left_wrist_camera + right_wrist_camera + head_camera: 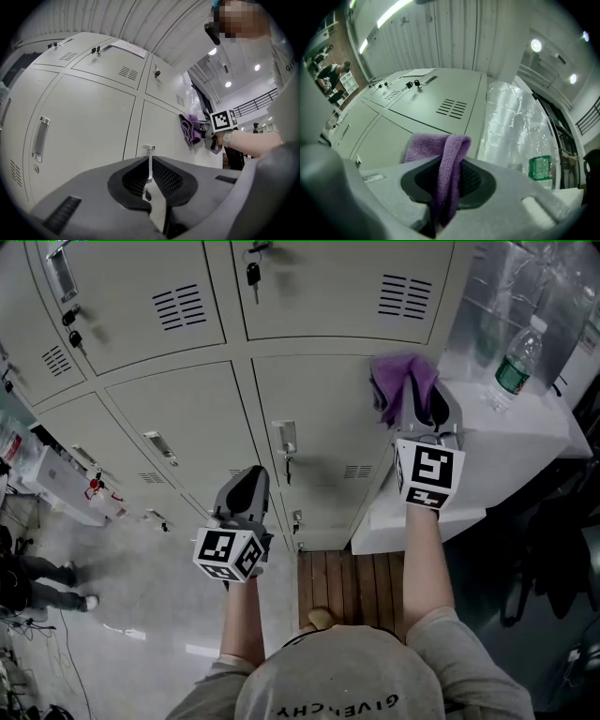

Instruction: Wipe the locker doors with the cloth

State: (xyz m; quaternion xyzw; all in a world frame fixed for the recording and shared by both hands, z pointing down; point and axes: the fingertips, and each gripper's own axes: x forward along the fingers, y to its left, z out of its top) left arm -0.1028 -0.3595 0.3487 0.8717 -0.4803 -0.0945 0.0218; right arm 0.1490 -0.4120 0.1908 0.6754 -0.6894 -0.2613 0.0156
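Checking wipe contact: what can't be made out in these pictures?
Whether the cloth touches the door: head view, cloth and right gripper cover the contact.
Print on the bottle label: too small in head view, blurred in right gripper view.
A bystander: head view, cut by left edge.

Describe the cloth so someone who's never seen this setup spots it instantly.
Find the bank of pale grey lockers, then its right-hand edge where a white counter carries a water bottle. There the right gripper holds a bunched cloth in its jaws, up by a locker door. It is the only purple, soft thing there; all around is pale metal and grey plastic.
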